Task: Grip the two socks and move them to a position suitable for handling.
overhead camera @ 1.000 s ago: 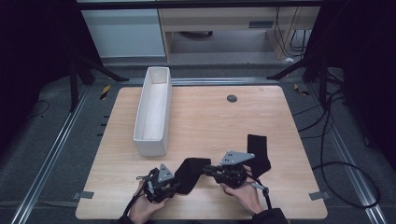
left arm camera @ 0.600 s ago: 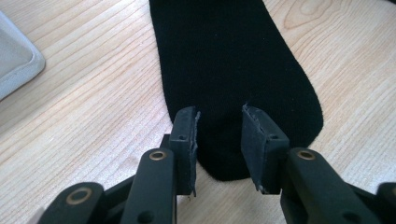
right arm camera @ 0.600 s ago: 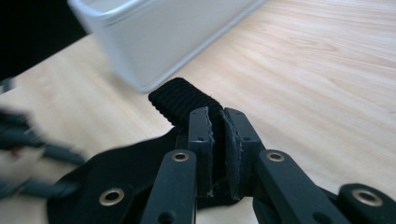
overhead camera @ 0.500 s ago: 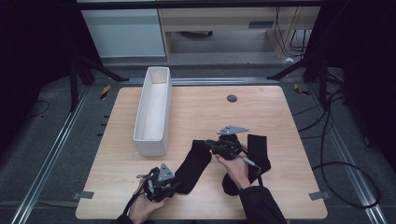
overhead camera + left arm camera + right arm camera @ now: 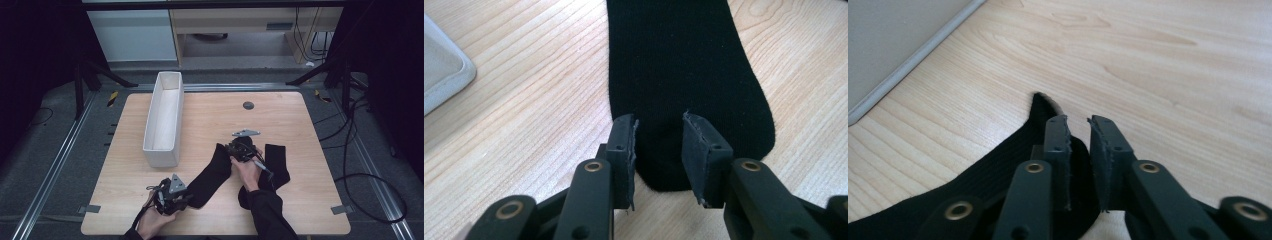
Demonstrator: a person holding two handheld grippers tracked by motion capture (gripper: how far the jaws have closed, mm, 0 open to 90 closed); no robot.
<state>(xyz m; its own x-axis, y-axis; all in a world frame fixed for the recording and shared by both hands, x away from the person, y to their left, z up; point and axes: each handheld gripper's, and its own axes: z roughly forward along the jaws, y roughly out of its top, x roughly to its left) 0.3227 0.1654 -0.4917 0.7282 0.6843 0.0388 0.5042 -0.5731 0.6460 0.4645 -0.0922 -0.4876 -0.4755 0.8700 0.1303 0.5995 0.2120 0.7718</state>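
Observation:
A black sock (image 5: 212,172) lies stretched out flat on the wooden table (image 5: 225,115), toe near me and cuff farther off. My left gripper (image 5: 187,196) stands open at the toe; the left gripper view has the toe (image 5: 679,60) flat between the parted pads of this gripper (image 5: 659,122). At the cuff end is my right gripper (image 5: 228,149). Its jaws have just been opening. In its own view the right gripper (image 5: 1078,122) has a narrow gap between the pads, with the cuff (image 5: 998,170) still lying in it.
A second black sock (image 5: 277,162) lies just right of my right hand. A long white bin (image 5: 161,156) stands on the table's left half; its wall also appears in the gripper views (image 5: 444,75) (image 5: 893,35). A dark round hole (image 5: 248,105) marks the far side.
The right gripper moved away from me across the table with the cuff, drawing the bunched sock out straight. The left gripper stayed at the toe.

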